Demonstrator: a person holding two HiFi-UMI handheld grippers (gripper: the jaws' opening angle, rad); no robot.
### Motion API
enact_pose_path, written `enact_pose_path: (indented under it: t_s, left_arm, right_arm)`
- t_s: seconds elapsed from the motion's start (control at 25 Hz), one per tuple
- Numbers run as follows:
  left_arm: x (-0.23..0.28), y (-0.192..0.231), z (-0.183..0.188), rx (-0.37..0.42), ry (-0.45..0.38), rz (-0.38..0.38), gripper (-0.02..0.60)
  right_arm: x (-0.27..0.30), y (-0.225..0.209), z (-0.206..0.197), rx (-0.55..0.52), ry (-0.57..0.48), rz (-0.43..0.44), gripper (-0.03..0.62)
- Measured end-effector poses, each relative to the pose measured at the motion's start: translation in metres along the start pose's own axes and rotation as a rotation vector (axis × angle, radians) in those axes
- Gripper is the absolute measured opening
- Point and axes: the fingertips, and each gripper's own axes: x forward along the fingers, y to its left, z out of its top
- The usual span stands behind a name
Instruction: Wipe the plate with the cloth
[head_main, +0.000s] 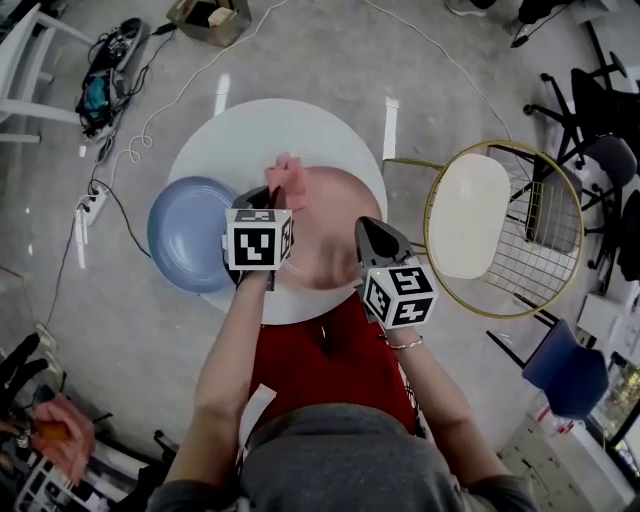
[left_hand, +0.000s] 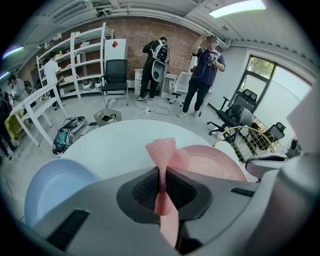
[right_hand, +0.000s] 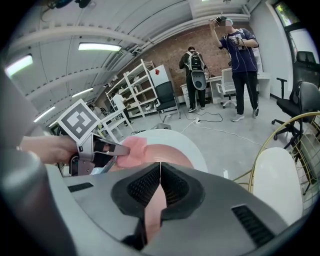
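Plate (head_main: 335, 235) in pink, sitting mid-table on the white table (head_main: 300, 125), close to the near edge, with the cloth (left_hand: 162, 150) at its left rim.

Far left: blue plate (head_main: 185, 235), hanging well over the table's edge. Could tip to the floor at a knock from the left forearm or a jolt to the table.

Next along: left gripper (left_hand: 161, 175), clamped tight on a pinch of the pink cloth, with a fan of it sticking out past the fingers. Might scrape the plate with hard fingertips rather than cloth if brought down too steeply. Might also lose the cloth on a long, heavy drag.

Then the right gripper (right_hand: 160, 172), closed on the plate's right rim, apparently to steady it. Only a thin hold on a smooth edge, so likely to slip under a firm wipe and send the plate sliding toward the blue one.

Far right: chair (head_main: 468, 215), well apart from the table and no hazard.
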Motion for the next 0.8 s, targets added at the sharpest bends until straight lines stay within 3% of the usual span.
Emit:
enact_pose_path:
  t_s: [0.2,0.36,0.8]
  left_arm:
    - [-0.017,0.013,0.001,-0.012,-0.022,0.049,0.034]
    - [-0.032,0.006,0.004,0.033,-0.042,0.050,0.034]
    - [-0.023,-0.108,0.006,0.040,-0.037,-0.223,0.034]
  right_arm:
    - [-0.003,0.000,0.001,0.002,-0.009,0.006,0.029]
    - [-0.012,-0.004,0.002,0.011,-0.026,-0.008,0.029]
    - [-0.062,-0.045,-0.016,0.067,-0.067,-0.108,0.029]
